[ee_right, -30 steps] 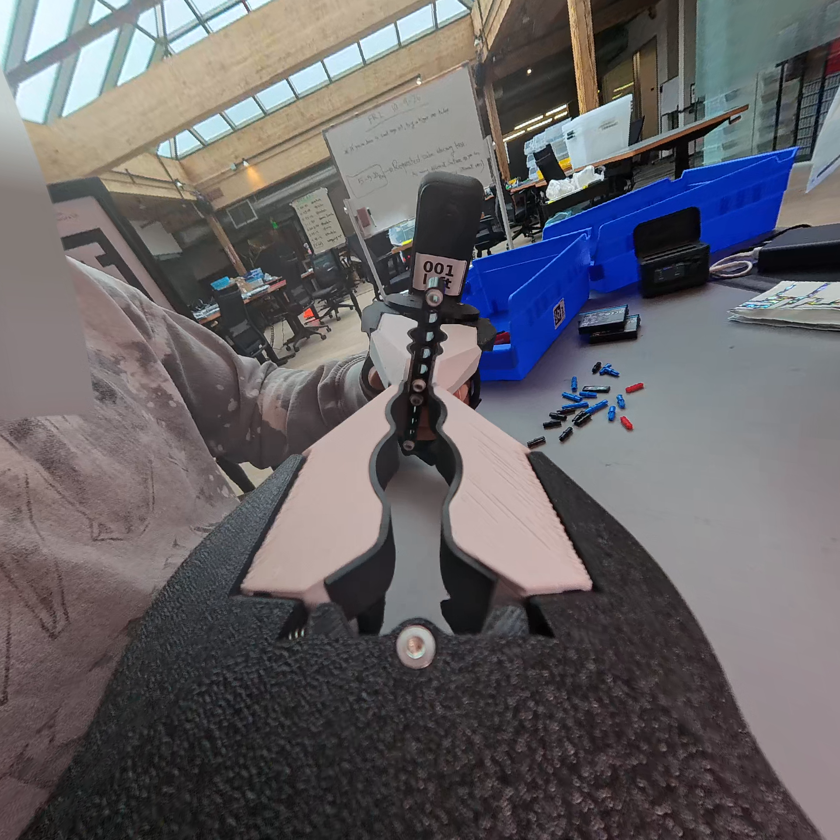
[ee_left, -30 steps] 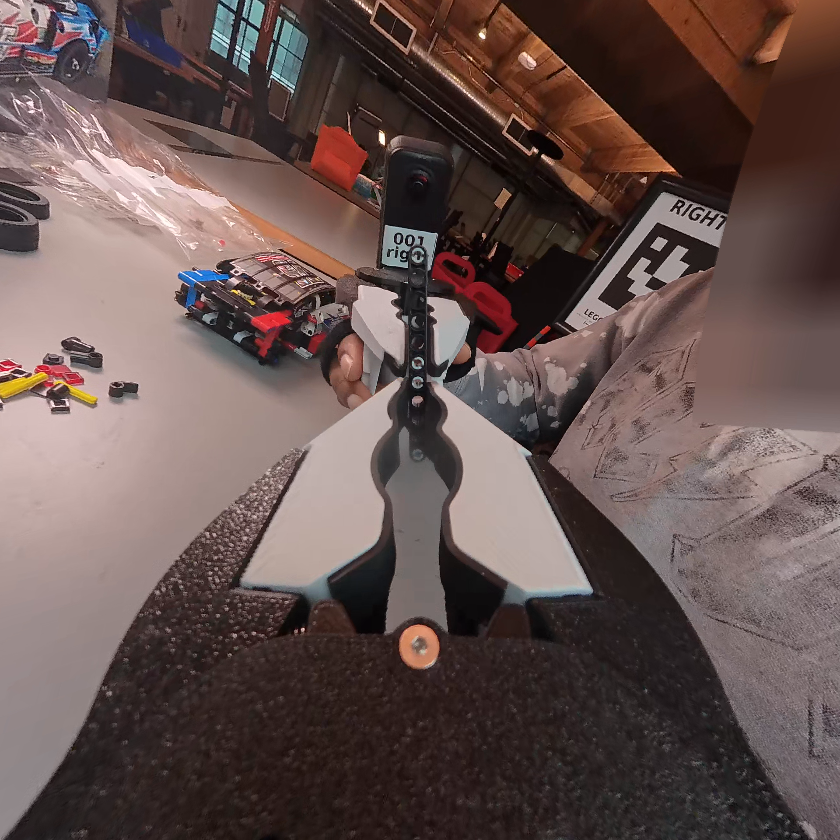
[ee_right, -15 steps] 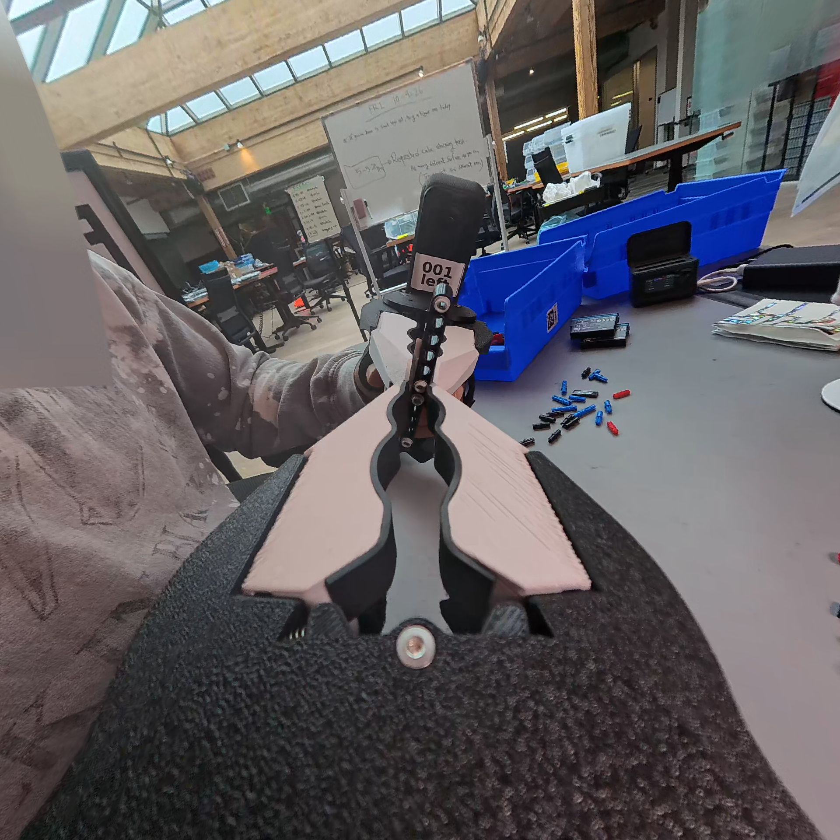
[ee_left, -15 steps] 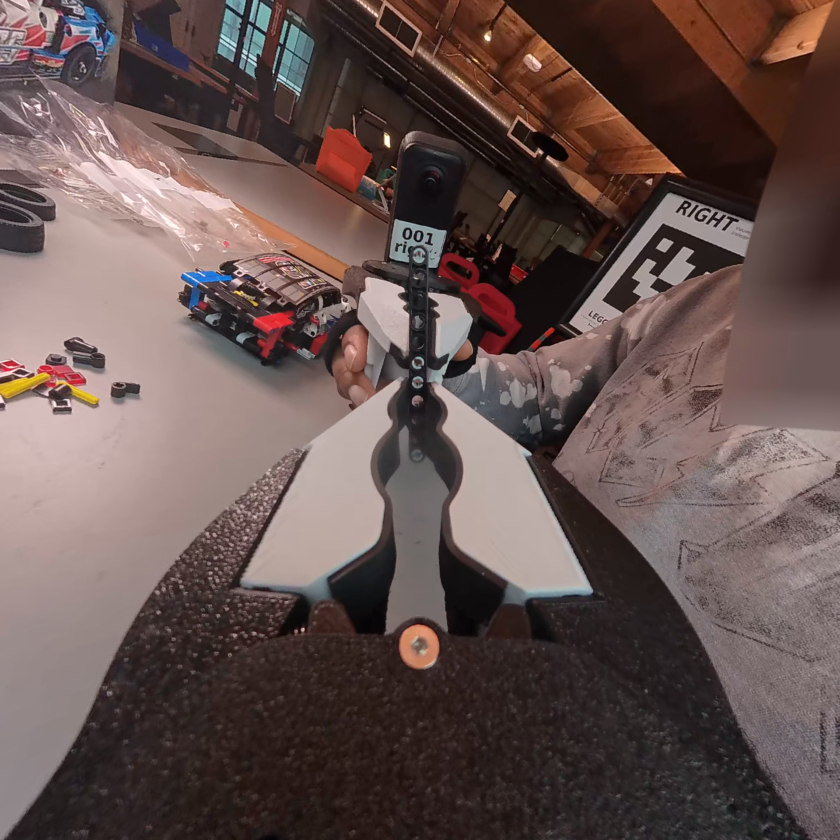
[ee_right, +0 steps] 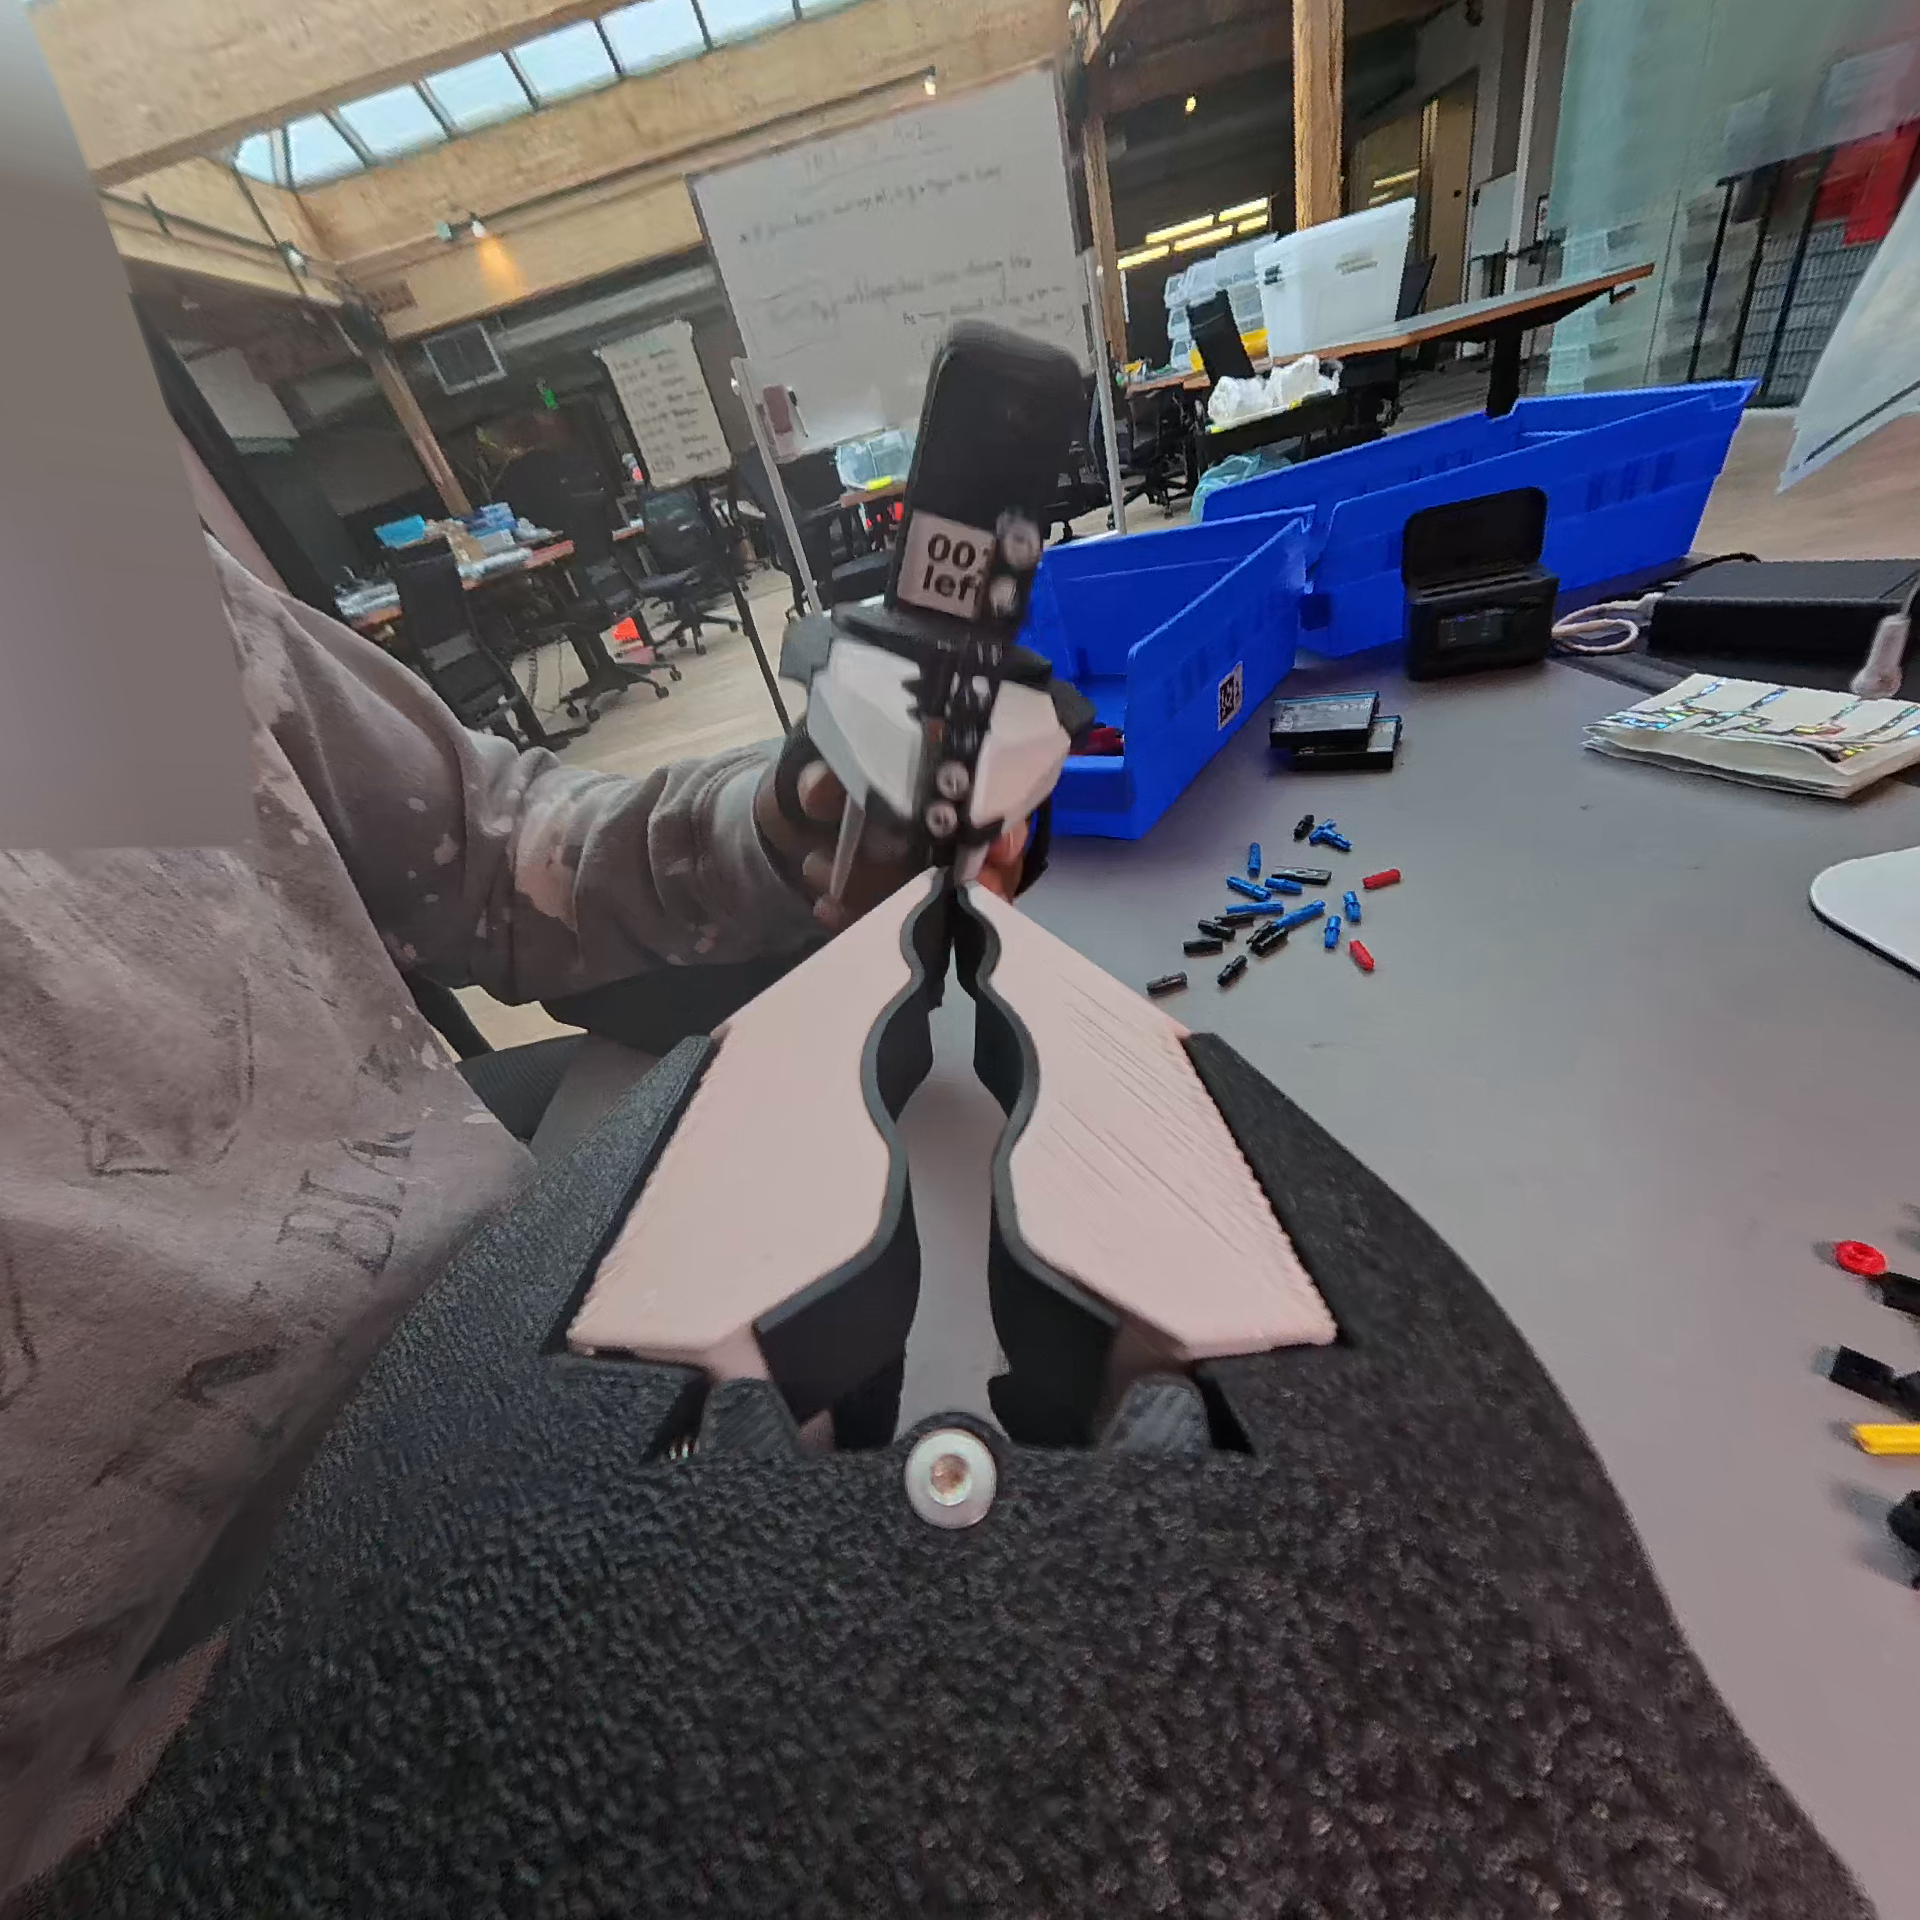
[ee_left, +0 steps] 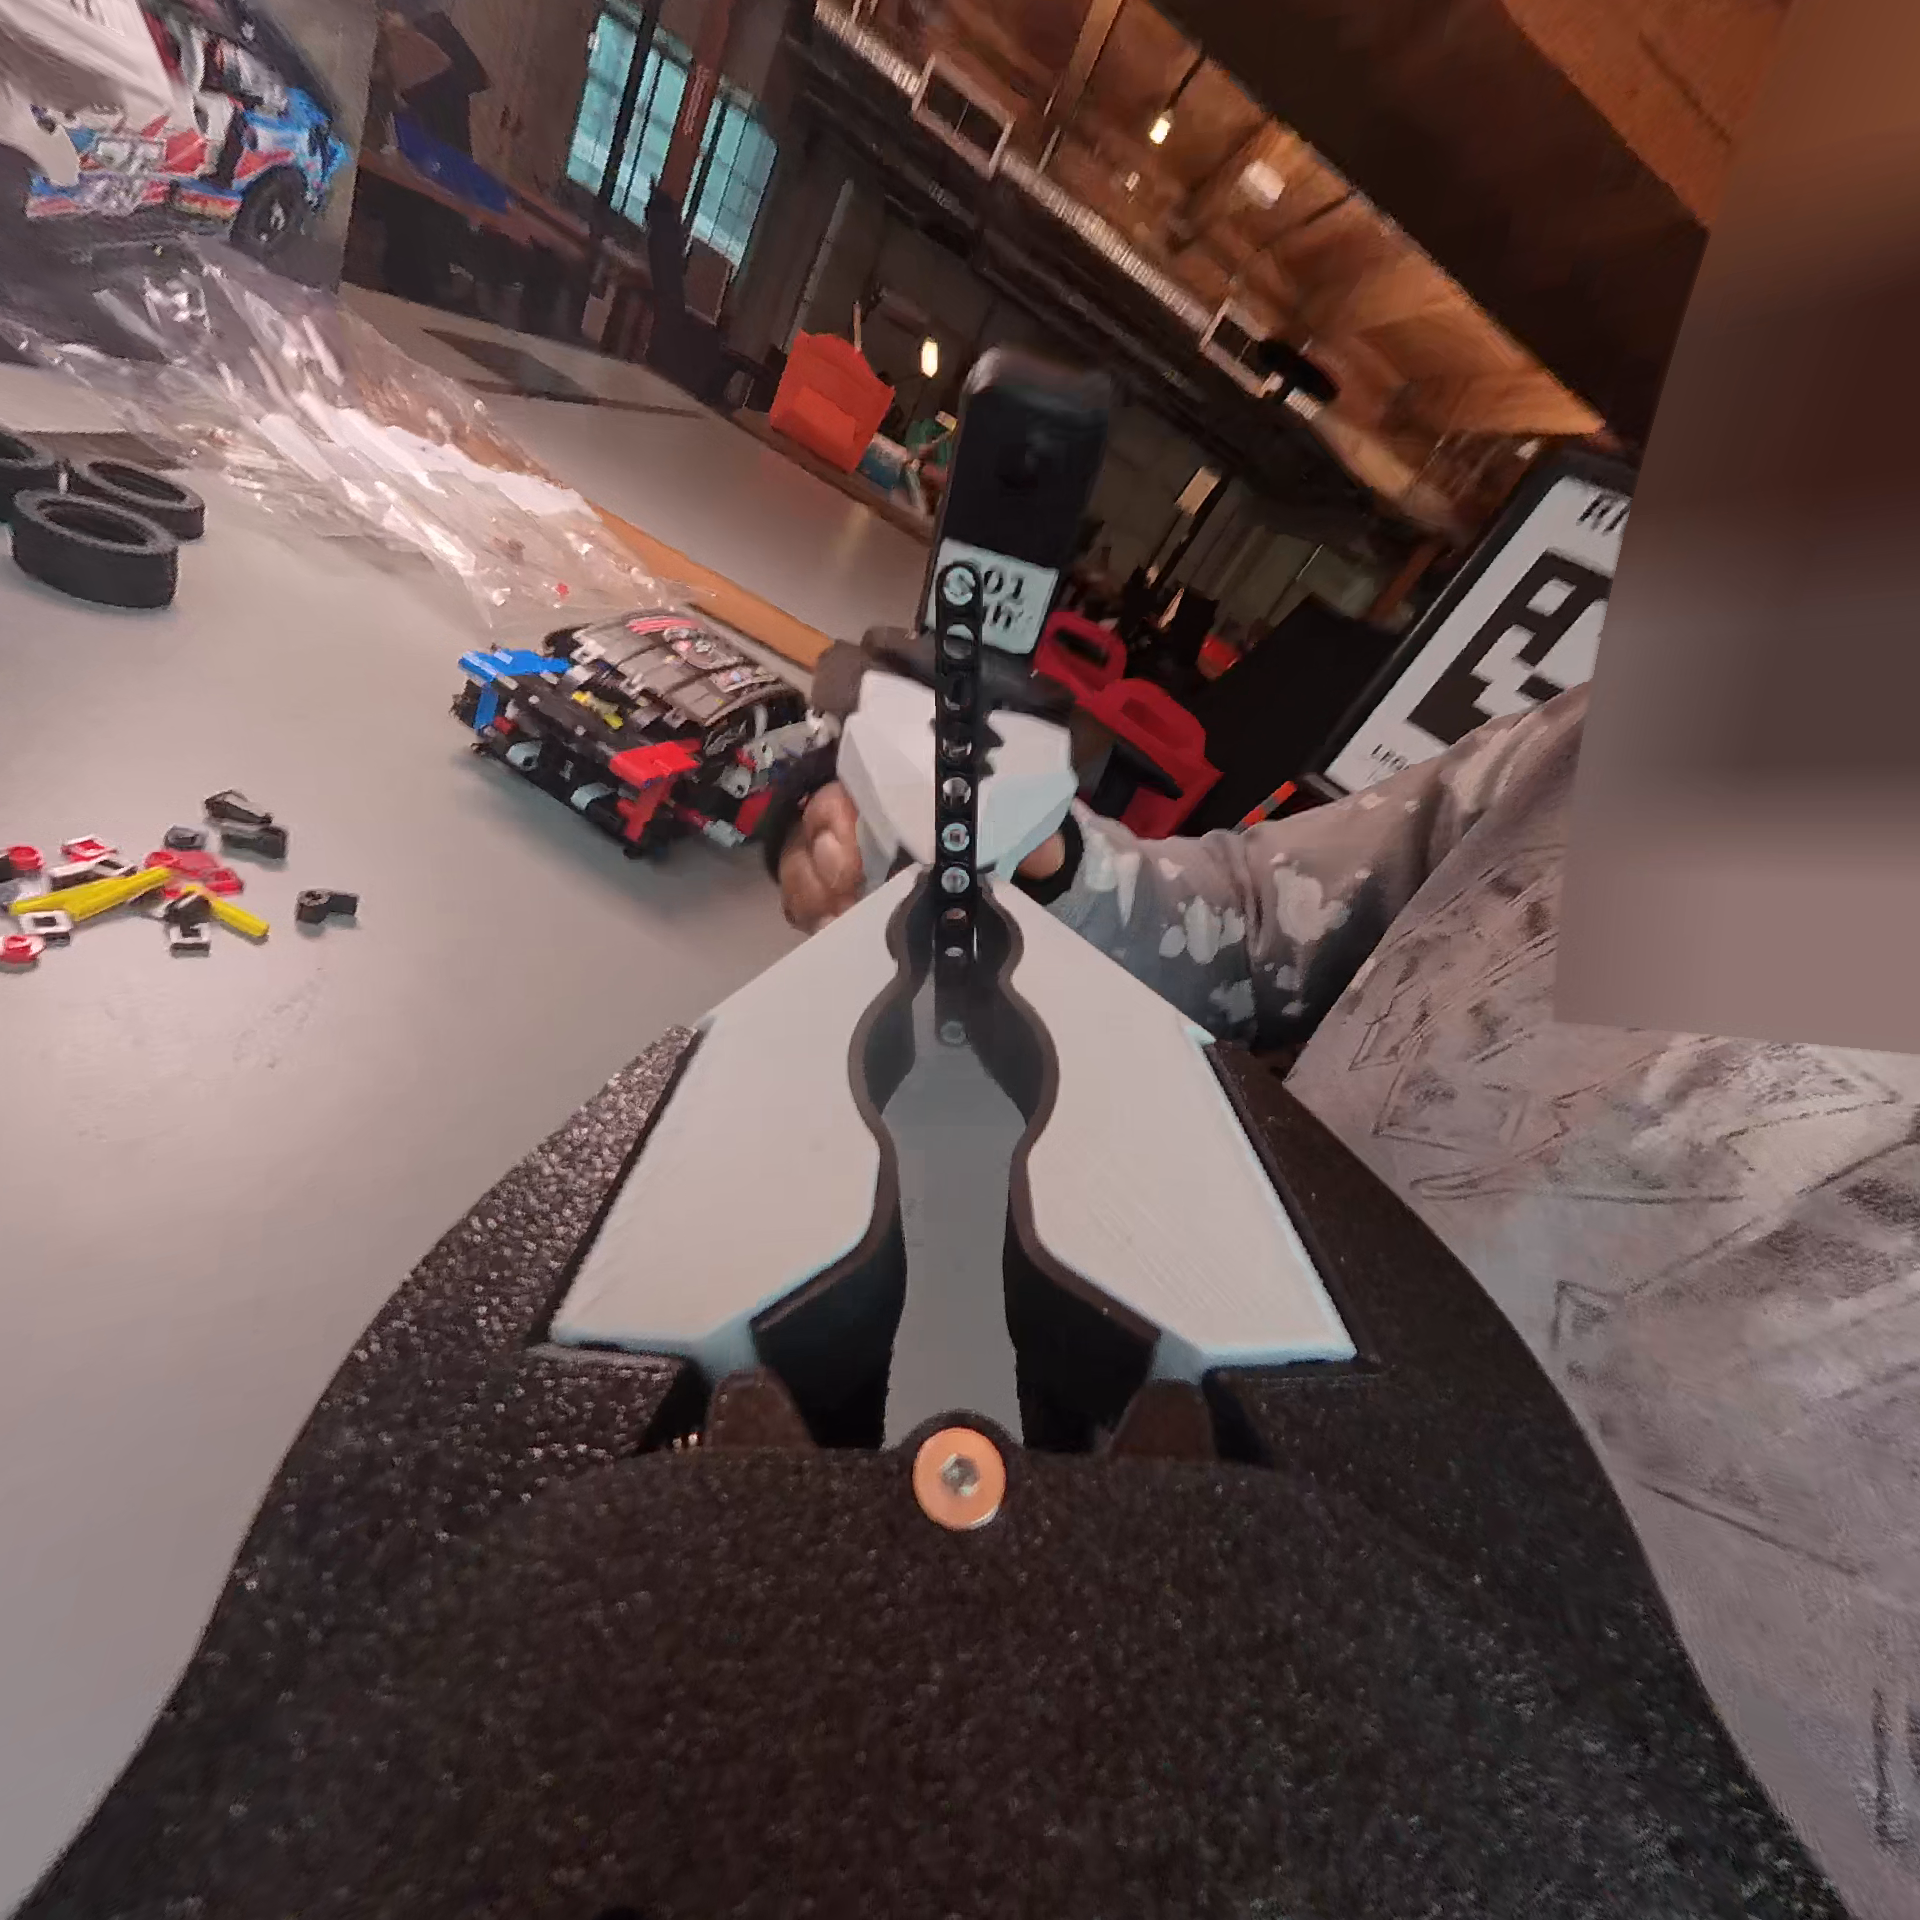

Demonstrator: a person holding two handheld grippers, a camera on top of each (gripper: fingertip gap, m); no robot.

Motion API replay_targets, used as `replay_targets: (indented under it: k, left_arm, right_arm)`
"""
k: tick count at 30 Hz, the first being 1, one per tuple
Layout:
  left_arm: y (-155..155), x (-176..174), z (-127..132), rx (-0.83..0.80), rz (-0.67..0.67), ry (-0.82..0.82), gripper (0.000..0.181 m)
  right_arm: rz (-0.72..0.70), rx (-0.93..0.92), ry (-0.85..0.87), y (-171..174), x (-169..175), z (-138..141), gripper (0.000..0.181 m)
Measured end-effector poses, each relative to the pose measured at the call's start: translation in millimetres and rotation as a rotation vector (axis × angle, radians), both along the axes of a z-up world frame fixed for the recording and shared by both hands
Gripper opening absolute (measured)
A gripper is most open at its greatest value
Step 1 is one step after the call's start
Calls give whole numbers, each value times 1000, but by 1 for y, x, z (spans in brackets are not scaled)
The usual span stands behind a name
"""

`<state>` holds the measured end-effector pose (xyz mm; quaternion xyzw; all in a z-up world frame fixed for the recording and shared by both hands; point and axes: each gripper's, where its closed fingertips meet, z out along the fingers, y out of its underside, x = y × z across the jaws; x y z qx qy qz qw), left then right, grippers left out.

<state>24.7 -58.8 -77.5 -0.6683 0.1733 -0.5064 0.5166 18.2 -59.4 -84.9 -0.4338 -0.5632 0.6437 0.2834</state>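
Observation:
A long black beam with a row of holes (ee_left: pixel 956 748) stands up between the two grippers, which face each other above the grey table (ee_left: pixel 260 1143). My left gripper (ee_left: pixel 954 894) is shut on the beam's lower part. My right gripper (ee_right: pixel 948 899) is shut on the same beam (ee_right: pixel 971 707) from the opposite side. This view is blurred by motion. The right gripper's white fingers (ee_left: pixel 894 769) show behind the beam in the left wrist view. The left gripper's white fingers (ee_right: pixel 862 727) show behind it in the right wrist view. A person's hands in a mottled grey sleeve (ee_right: pixel 520 831) hold both grippers.
A partly built toy car (ee_left: pixel 634 717), loose red, yellow and black pieces (ee_left: pixel 135 894), black tyres (ee_left: pixel 99 530) and clear plastic bags (ee_left: pixel 343 457) lie on the table. Blue bins (ee_right: pixel 1174 665), small blue, black and red pins (ee_right: pixel 1278 904), a black case (ee_right: pixel 1475 592) and a booklet (ee_right: pixel 1756 727) lie on the other side. Less than 4 cm separates the two grippers' tips.
Both grippers have shifted together with the beam still held between them. The right wrist view has swung right and shows more of the table. Both views are now blurred.

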Motion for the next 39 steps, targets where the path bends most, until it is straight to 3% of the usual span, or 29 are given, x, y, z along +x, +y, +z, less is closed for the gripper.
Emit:
replay_targets:
  k: [2,9,20,25,29,35,39]
  left_arm:
    - [-2,-5,12,14,-3,-59,4]
    - [-3,-4,4,-2,-12,-24,4]
    - [-5,5,-5,-12,-38,22,4]
    - [-8,8,-19,-19,-39,205,5]
    - [-14,11,-43,-37,-47,423,5]
    - [-7,0,-53,-55,-3,464,5]
    - [-9,4,-49,-33,-20,438,5]
  right_arm:
    - [-11,23,-6,-1,-2,-5,0]
    - [-38,-70,72,5,0,15,0]
    - [-7,-38,50,-3,1,11,4]
    - [18,40,9,-8,2,0,4]
    - [43,245,-45,-16,3,-21,0]
    - [28,186,-7,-6,6,-6,0]
    - [0,233,-66,-2,4,-18,0]
